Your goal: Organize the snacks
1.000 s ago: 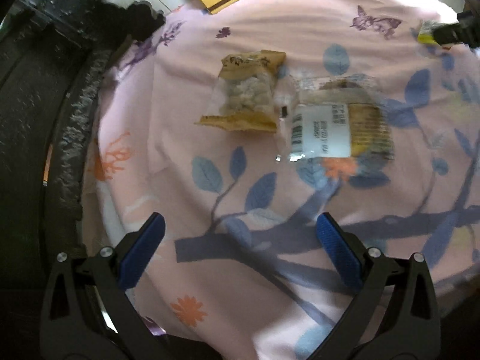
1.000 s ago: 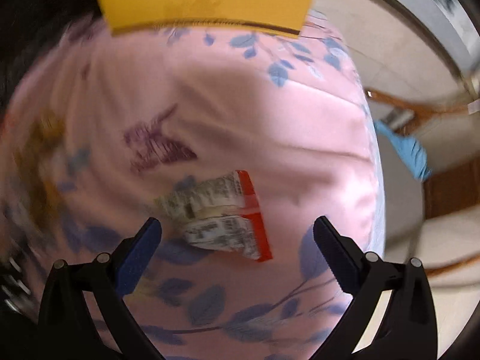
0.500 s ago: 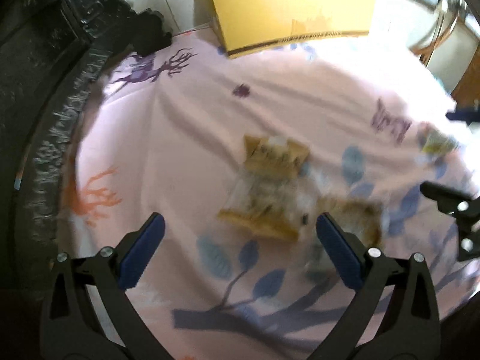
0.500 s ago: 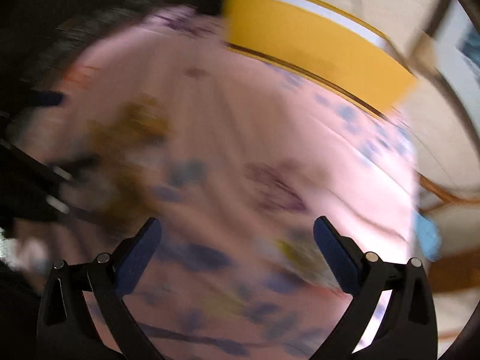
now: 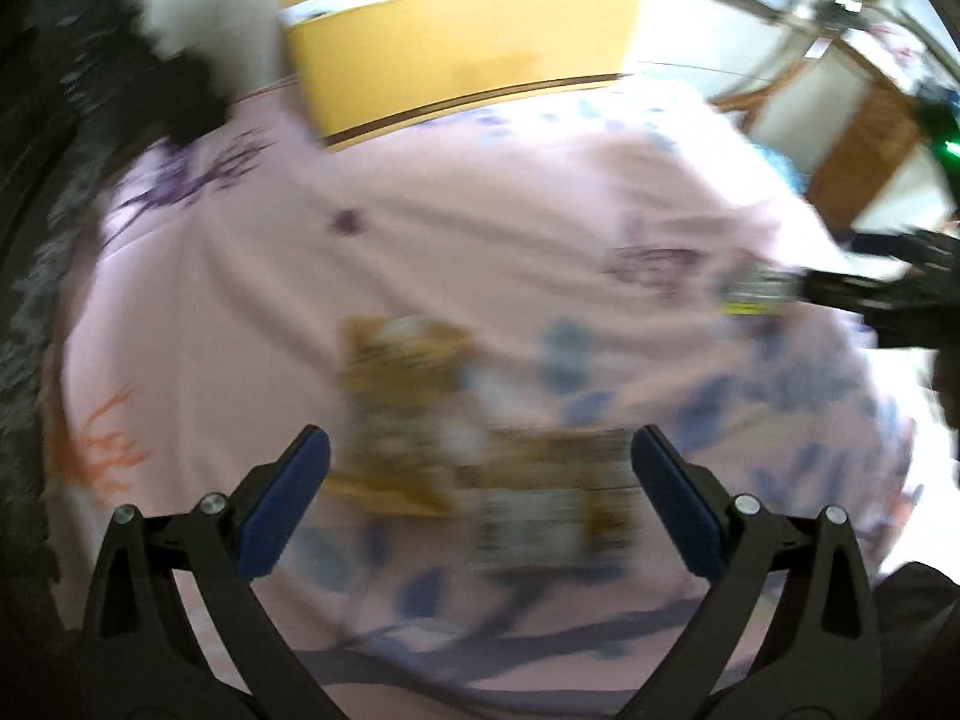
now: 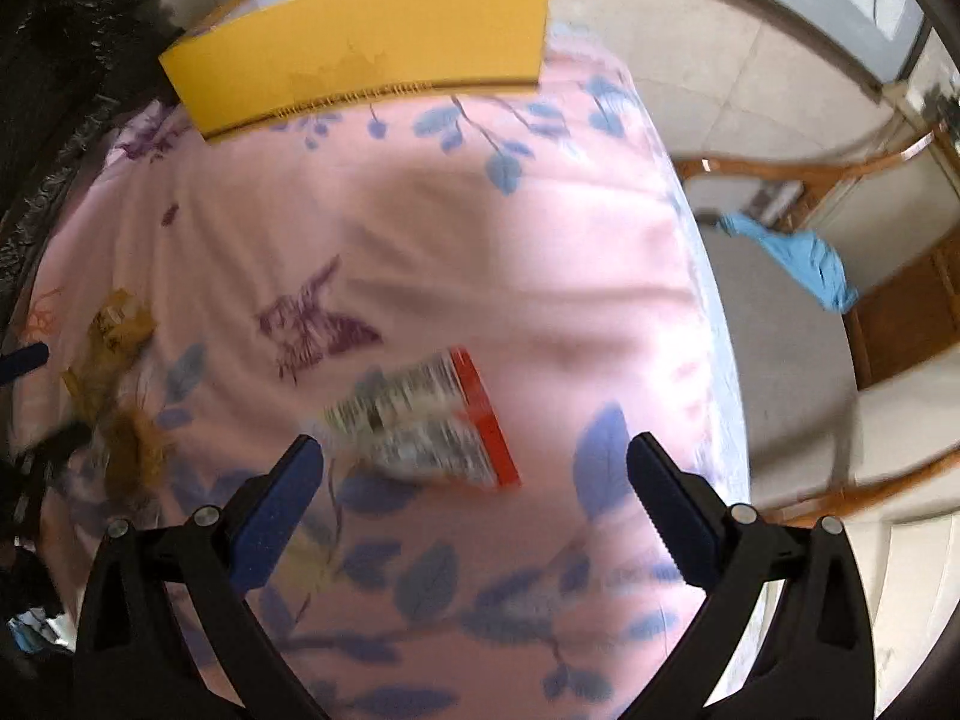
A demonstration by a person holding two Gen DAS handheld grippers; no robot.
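Note:
Two brown-and-clear snack bags lie side by side on the pink flowered cloth (image 5: 252, 324): one (image 5: 402, 402) just ahead of my open left gripper (image 5: 477, 498), the other (image 5: 540, 504) between its fingers' line, both blurred. A white packet with a red edge (image 6: 432, 426) lies just ahead of my open, empty right gripper (image 6: 474, 504). The same packet shows in the left wrist view (image 5: 756, 291) near the right gripper's tip. A yellow cardboard box (image 6: 366, 36) stands open at the far edge of the cloth and also shows in the left wrist view (image 5: 462, 42).
Dark carved furniture (image 5: 36, 180) borders the cloth on the left. A wooden chair with a grey seat and a blue rag (image 6: 798, 258) stands to the right of the table. The brown bags show blurred at the left in the right wrist view (image 6: 114, 396).
Both grippers swung: the left view tilted up so the brown bags slid down toward its fingers and the box came into view. The right gripper swept away and back over the red-edged packet.

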